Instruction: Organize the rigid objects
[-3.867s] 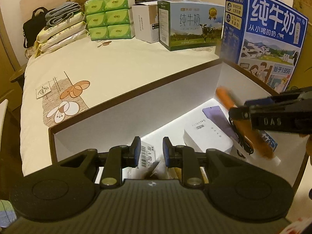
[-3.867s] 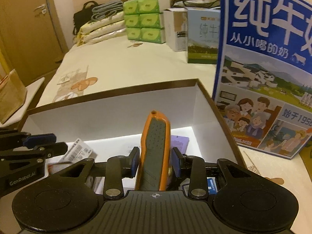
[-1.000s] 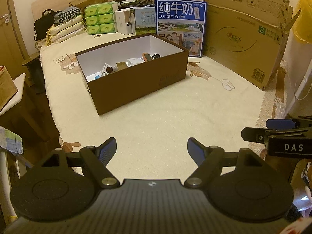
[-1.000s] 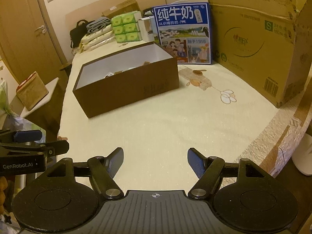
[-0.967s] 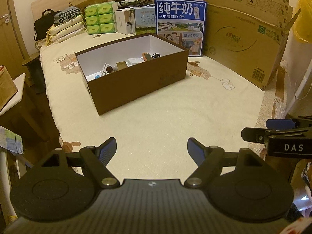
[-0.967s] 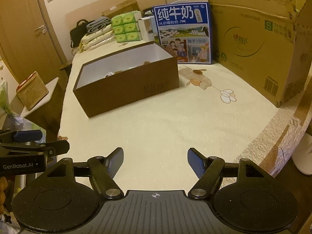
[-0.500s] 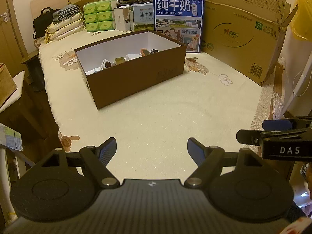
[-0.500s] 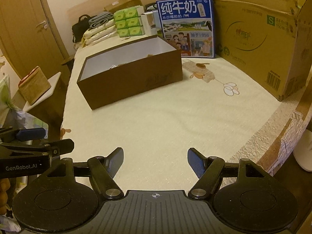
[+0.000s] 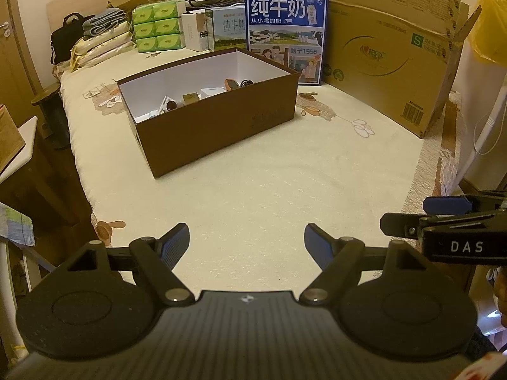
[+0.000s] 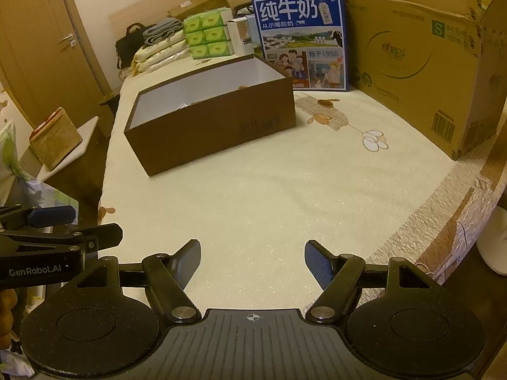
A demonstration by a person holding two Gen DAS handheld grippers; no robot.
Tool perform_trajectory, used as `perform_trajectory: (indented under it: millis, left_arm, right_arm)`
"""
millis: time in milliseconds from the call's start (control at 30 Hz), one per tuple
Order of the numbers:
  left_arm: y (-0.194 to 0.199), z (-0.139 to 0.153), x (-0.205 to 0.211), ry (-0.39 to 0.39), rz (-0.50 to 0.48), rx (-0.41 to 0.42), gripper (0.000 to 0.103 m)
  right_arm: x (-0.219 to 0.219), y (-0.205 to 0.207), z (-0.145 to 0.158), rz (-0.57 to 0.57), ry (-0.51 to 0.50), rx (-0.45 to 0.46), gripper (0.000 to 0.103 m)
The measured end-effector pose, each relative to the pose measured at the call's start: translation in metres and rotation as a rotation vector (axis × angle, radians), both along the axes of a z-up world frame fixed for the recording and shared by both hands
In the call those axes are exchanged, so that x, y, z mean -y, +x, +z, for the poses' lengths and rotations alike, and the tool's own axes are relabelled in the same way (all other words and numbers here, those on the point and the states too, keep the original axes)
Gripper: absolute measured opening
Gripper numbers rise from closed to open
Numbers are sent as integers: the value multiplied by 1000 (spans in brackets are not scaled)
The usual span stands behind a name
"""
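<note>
Left wrist view shows the left tool (image 9: 247,242) and right tool (image 10: 252,258) both spread empty, the brown cardboard box (image 9: 221,120) well ahead holding small rigid items, likely light, stiff, best pinched across flat sides.

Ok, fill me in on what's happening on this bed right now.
A person holds two handheld grippers above the cream bedspread. The left gripper and the right gripper are both open and empty, well short of the open brown cardboard box. Small items already lie inside the box, among them an orange-and-grey tool, a white carton and a coiled black cable. No loose item shows on the bedspread near the grippers.
</note>
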State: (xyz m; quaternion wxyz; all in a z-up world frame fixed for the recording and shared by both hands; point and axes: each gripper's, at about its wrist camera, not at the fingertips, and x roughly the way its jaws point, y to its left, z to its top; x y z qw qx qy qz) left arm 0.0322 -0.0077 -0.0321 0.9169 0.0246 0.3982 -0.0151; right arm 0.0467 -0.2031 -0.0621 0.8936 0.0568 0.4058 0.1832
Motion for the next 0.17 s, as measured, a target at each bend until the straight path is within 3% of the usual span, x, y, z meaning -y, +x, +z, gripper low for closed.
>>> perform_trajectory:
  millis: [167]
  left_arm:
    - [1,-2,0,0,-2,-4,77]
  right_arm:
    - [1,-1,0,-4,3,-1,70]
